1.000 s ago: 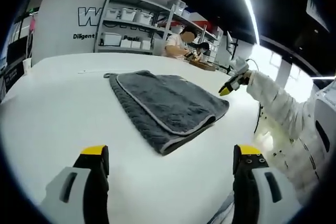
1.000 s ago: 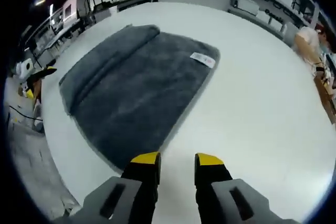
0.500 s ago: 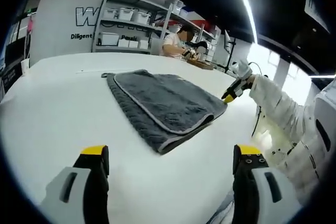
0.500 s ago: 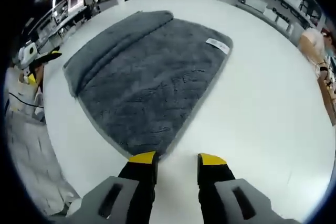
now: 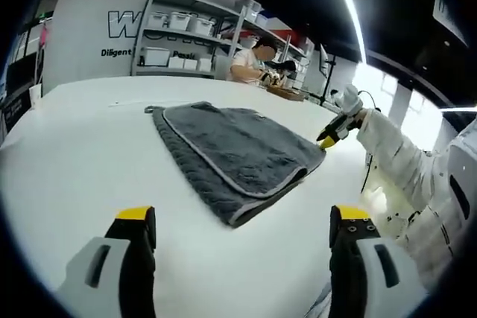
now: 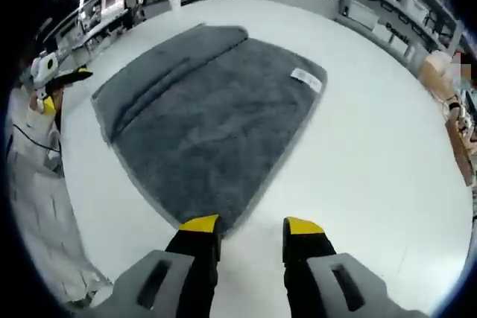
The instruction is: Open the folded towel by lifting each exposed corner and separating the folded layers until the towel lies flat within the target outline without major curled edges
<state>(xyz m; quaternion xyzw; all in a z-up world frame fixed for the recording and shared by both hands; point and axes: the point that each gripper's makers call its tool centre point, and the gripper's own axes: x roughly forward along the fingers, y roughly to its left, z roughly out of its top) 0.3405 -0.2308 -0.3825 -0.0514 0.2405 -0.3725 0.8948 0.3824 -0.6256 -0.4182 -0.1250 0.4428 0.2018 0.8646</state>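
A grey folded towel [image 5: 231, 150] lies on the white table [image 5: 74, 154], its upper layer edged with a pale border. In the right gripper view the towel [image 6: 209, 117] carries a small white label [image 6: 305, 77], and a narrower fold runs along its far left side. My right gripper [image 6: 250, 226] is open, its left jaw right at the towel's near corner, nothing between the jaws. From the left gripper view, that right gripper [image 5: 330, 136] sits at the towel's right corner, held by a white sleeve [image 5: 402, 161]. My left gripper [image 5: 242, 215] is wide open, short of the towel.
Shelves with white bins [image 5: 175, 35] stand behind the table, and a person [image 5: 250, 61] works at a bench beyond it. The left gripper [image 6: 52, 80] appears off the table's left edge in the right gripper view. Bare tabletop [image 6: 373, 147] spreads right of the towel.
The right gripper has closed in on the towel's near corner, its left jaw now at the edge. The left gripper has barely moved. The towel lies as before.
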